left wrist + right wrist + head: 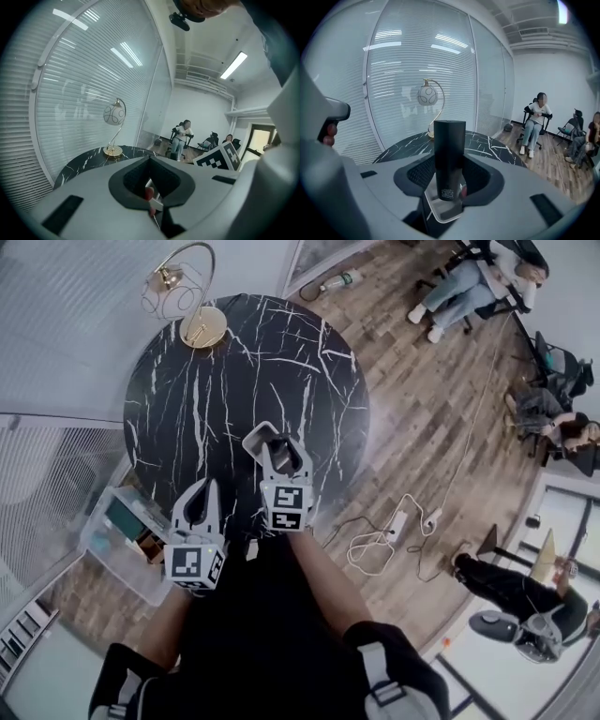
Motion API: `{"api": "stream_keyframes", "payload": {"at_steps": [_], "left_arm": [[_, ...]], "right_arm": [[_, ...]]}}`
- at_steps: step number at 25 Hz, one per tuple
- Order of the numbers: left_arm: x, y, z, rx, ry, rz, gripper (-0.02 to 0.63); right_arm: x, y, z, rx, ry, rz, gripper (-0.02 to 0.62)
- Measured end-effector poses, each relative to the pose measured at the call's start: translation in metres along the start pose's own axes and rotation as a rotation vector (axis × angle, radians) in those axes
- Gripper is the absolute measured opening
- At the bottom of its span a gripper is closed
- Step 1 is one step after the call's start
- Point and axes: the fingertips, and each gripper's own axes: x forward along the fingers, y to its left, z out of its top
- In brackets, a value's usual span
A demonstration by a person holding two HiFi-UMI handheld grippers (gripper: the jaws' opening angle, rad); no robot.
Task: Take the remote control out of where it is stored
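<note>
Firstly, head view, bin: we record a clear plastic bin (131, 582) on the wooden floor (422, 418), just beside the round black marble table (234, 371). Inside lie a teal-faced item and brown pieces that we cannot identify.
Head view, grippers: the left gripper (207, 487) hangs at the table's near rim, on the bin's side. The right gripper (277, 448) is further in over the marble, with something pale and clear at its tips.
Head view, edges and room: open marble lies between the grippers and the gold lamp (204, 326) at the far rim. White cables (389, 535) lie on the floor to the right of the table.
Left gripper view, tongs: clenched, tips meeting, nothing held between them.
Left gripper view, room: the table's edge and the lamp lie ahead to the left, before a glass wall with blinds (70, 93). Seated people (183, 136) are well beyond.
Right gripper view, tongs: grasping the remote control (450, 140), a black bar upright between the jaws, apart from the bin.
Right gripper view, holder: a clear plastic piece (445, 213) sits at the remote control's lower end. We cannot tell what it is.
Right gripper view, room: marble spreads beyond the remote control, with the lamp near the far rim. The floor is open to the right.
</note>
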Motion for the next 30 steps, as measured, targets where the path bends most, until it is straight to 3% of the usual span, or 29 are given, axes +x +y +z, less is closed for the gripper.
{"api": "stream_keyframes", "payload": {"at_steps": [8,17,24,30], "left_arm": [[-0.039,-0.008,0.025,0.036,-0.088,-0.051,0.006],[-0.068,-0.019,0.019,0.041,-0.102,-0.114,0.006],[-0.086,-0.028,0.013,0.047,-0.104,-0.082,0.006],[-0.095,-0.060,0.007,0.070,-0.112,-0.057,0.006]], "right_arm": [[-0.057,0.019,0.033,0.000,-0.090,-0.041,0.181],[-0.120,0.033,0.042,0.001,-0.164,-0.075,0.180],[-0.151,0.041,0.041,-0.015,-0.204,-0.029,0.180],[-0.183,0.031,0.034,0.005,-0.232,0.036,0.180]]}}
